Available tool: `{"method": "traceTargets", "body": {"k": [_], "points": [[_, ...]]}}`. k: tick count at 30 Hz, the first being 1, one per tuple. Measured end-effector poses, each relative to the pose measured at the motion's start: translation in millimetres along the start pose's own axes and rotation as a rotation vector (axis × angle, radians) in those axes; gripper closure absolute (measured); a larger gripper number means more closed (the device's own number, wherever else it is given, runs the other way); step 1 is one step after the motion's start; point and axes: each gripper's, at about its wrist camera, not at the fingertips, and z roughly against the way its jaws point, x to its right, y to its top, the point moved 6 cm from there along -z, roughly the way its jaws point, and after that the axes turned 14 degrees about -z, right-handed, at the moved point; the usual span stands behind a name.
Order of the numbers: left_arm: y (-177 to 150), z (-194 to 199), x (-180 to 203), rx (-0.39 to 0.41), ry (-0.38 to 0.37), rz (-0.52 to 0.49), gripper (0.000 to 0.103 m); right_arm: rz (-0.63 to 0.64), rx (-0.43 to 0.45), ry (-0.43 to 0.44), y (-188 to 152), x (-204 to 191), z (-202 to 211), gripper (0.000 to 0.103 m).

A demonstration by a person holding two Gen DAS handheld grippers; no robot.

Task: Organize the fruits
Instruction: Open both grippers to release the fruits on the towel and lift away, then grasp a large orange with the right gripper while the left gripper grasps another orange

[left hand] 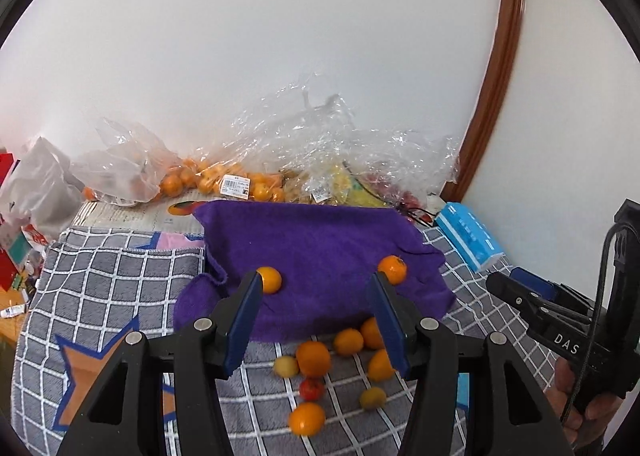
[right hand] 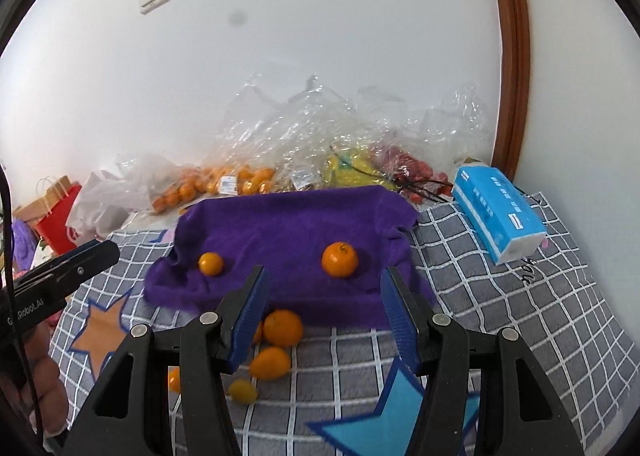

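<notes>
A purple towel [left hand: 320,240] [right hand: 296,224] lies on a grey checked blanket [left hand: 120,276] [right hand: 500,316]. Two oranges rest on the towel, one left [left hand: 269,279] [right hand: 211,263] and one right [left hand: 393,269] [right hand: 339,259]. In front of the towel sits a loose cluster of several small fruits [left hand: 313,358] [right hand: 283,327], mostly orange, with a red one [left hand: 312,388] and pale yellow ones [left hand: 372,398] [right hand: 242,391]. My left gripper [left hand: 314,284] hovers above the cluster, open and holding nothing. My right gripper [right hand: 325,276] is open and empty too; it also shows at the right edge [left hand: 520,292].
Clear plastic bags [left hand: 288,144] [right hand: 300,128] of oranges, yellow fruit and red fruit crowd the back along the white wall. A blue tissue pack [left hand: 468,236] [right hand: 500,212] lies at the right. A red paper bag [right hand: 56,216] and a white bag [left hand: 36,184] stand left.
</notes>
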Motion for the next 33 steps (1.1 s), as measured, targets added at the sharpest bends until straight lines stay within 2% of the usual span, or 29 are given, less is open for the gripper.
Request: {"method": "traceTargets", "body": {"k": [13, 33], "points": [[-15, 20, 1, -0.016, 0.012, 0.025, 0.05, -0.006, 0.019, 0.038, -16, 1, 26, 0.045], [-29, 21, -17, -0.031, 0.049, 0.061, 0.05, 0.031, -0.014, 0.072, -32, -17, 11, 0.045]]}}
